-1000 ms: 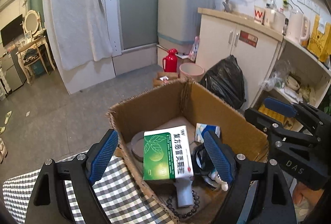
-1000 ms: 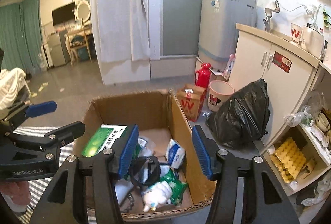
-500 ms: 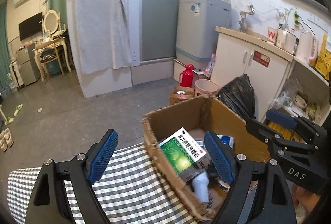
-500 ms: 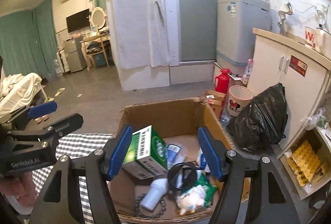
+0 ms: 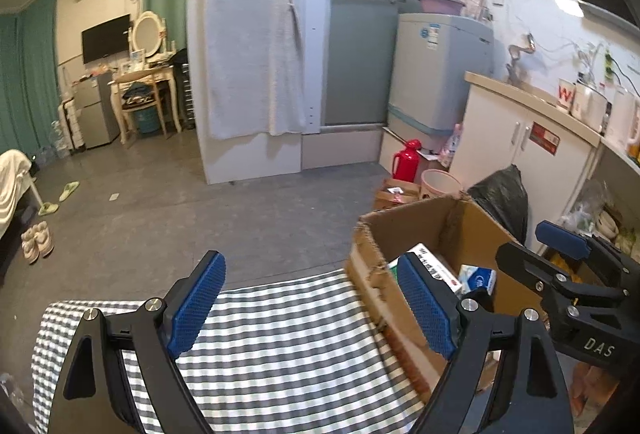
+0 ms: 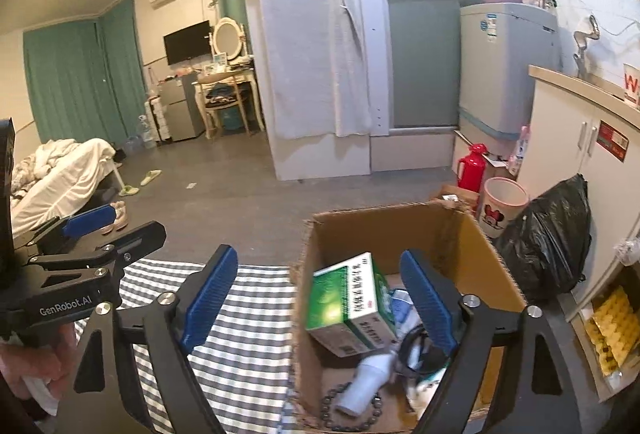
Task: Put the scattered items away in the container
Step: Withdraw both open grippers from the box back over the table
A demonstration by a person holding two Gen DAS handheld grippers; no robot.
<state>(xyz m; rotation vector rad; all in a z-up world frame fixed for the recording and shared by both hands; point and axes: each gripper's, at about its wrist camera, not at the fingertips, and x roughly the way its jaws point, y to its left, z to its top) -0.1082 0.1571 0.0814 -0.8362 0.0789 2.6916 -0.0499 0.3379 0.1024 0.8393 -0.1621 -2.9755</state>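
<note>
An open cardboard box [image 6: 380,234] stands at the right end of a grey-and-white checked cloth [image 6: 248,334]. Inside it lie a green-and-white medicine box [image 6: 348,298], a white bottle [image 6: 368,382], a dark bead bracelet [image 6: 340,394] and a black ring-shaped item [image 6: 416,350]. My right gripper [image 6: 320,300] hovers over the box's left wall with its jaws opening and nothing held between them. My left gripper [image 5: 312,304] is open and empty above the checked cloth [image 5: 280,334], left of the box [image 5: 408,230]. A blue-and-white packet [image 5: 476,278] shows inside.
Behind the box on the floor are a black rubbish bag [image 6: 548,234], a pink-rimmed bin [image 6: 500,209] and a red thermos [image 6: 472,165]. A white cabinet [image 6: 580,153] and open shelves [image 6: 608,322] stand at the right. Grey floor stretches to the left.
Both grippers have drawn back and to the left, so the box now sits further right in both views. The right jaws have spread wider. More of the checked cloth shows.
</note>
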